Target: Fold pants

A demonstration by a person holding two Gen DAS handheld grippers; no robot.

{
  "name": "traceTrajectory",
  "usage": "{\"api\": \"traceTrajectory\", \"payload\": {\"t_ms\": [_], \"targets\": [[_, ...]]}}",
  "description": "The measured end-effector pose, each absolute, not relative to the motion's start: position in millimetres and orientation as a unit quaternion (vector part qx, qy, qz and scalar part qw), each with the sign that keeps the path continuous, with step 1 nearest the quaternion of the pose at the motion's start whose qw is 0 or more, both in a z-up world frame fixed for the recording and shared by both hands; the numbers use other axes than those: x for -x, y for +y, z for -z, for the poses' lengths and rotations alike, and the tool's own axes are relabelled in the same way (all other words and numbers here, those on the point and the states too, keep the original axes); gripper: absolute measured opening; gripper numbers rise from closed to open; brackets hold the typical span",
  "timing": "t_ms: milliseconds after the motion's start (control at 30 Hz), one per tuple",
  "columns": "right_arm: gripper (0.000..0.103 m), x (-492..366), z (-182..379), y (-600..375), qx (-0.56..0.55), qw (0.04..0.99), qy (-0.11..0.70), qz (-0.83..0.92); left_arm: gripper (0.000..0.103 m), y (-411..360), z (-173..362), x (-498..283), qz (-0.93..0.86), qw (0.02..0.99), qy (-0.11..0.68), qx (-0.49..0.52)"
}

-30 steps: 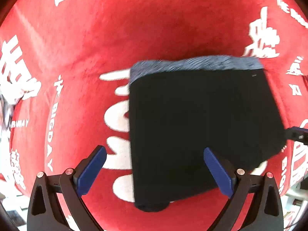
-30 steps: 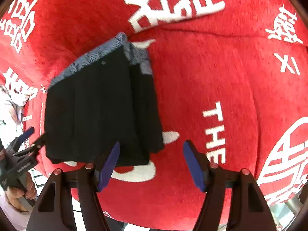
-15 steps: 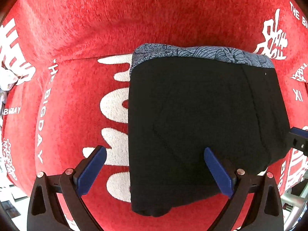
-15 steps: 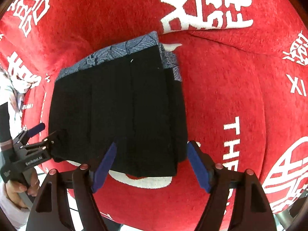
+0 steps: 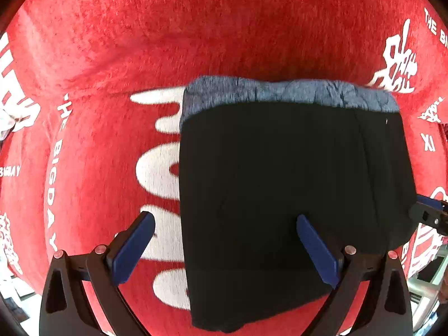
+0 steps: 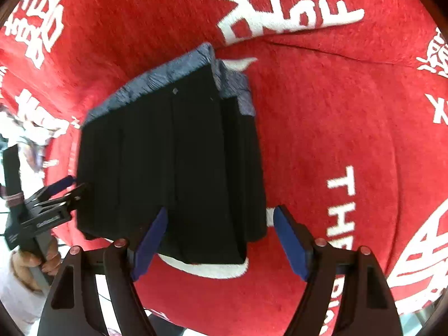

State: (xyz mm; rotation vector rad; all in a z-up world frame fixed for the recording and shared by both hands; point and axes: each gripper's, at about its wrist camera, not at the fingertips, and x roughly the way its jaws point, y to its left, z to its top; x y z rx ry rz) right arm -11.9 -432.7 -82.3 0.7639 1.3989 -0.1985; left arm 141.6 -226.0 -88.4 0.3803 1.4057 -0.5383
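Observation:
The black pants [image 5: 291, 184] lie folded into a compact rectangle on the red cover, with a blue-grey patterned waistband [image 5: 288, 93] at the far edge. They also show in the right wrist view [image 6: 173, 165]. My left gripper [image 5: 225, 247] is open and empty, hovering over the near left part of the fold. My right gripper [image 6: 221, 240] is open and empty over the near right corner. Each gripper appears at the edge of the other's view: the right one [image 5: 431, 215], the left one [image 6: 53, 198].
The red plush cover [image 5: 224, 42] with white lettering drapes a cushioned seat and rises into a backrest behind the pants. The seat's front edge drops off just below both grippers. A hand holds the left gripper's handle [image 6: 30, 254].
Both grippers stayed open and drifted slightly over the folded pants. The pants have not changed shape.

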Motion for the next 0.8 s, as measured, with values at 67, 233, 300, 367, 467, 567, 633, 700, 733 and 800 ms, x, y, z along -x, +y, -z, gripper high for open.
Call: {"api": "traceTrajectory", "payload": {"t_ms": [67, 233, 300, 367, 467, 567, 633, 700, 733, 800], "targets": [[0.085, 13, 81, -438, -0.351, 0.701, 0.616, 0.073, 0.101, -224, 89, -153, 0.258, 0.705, 0.643, -0.153], [0.085, 13, 100, -456, -0.393, 0.690, 0.607, 0.026, 0.101, -212, 100, -176, 0.292, 0.677, 0.665, -0.122], [0.086, 12, 115, -465, -0.433, 0.672, 0.601, -0.001, 0.101, -207, 102, -180, 0.310, 0.667, 0.668, -0.111], [0.087, 9, 122, -473, -0.445, 0.666, 0.598, -0.010, 0.101, -203, 109, -183, 0.325, 0.652, 0.679, -0.095], [0.087, 3, 136, -482, -0.469, 0.653, 0.594, -0.035, 0.101, -202, 123, -185, 0.342, 0.625, 0.699, -0.057], [0.088, -5, 150, -489, -0.484, 0.640, 0.593, -0.066, 0.101, -212, 131, -182, 0.355, 0.620, 0.698, -0.043], [0.088, -8, 159, -489, -0.487, 0.634, 0.595, -0.080, 0.102, -222, 137, -182, 0.361, 0.619, 0.697, -0.036], [0.089, -9, 166, -492, -0.501, 0.628, 0.589, -0.085, 0.103, -227, 145, -183, 0.357, 0.618, 0.700, -0.036], [0.089, -6, 167, -494, -0.510, 0.628, 0.583, -0.081, 0.103, -228, 147, -183, 0.354, 0.618, 0.701, -0.034], [0.089, -2, 169, -502, -0.539, 0.617, 0.570, -0.067, 0.103, -228, 147, -183, 0.352, 0.619, 0.702, -0.034]]}}
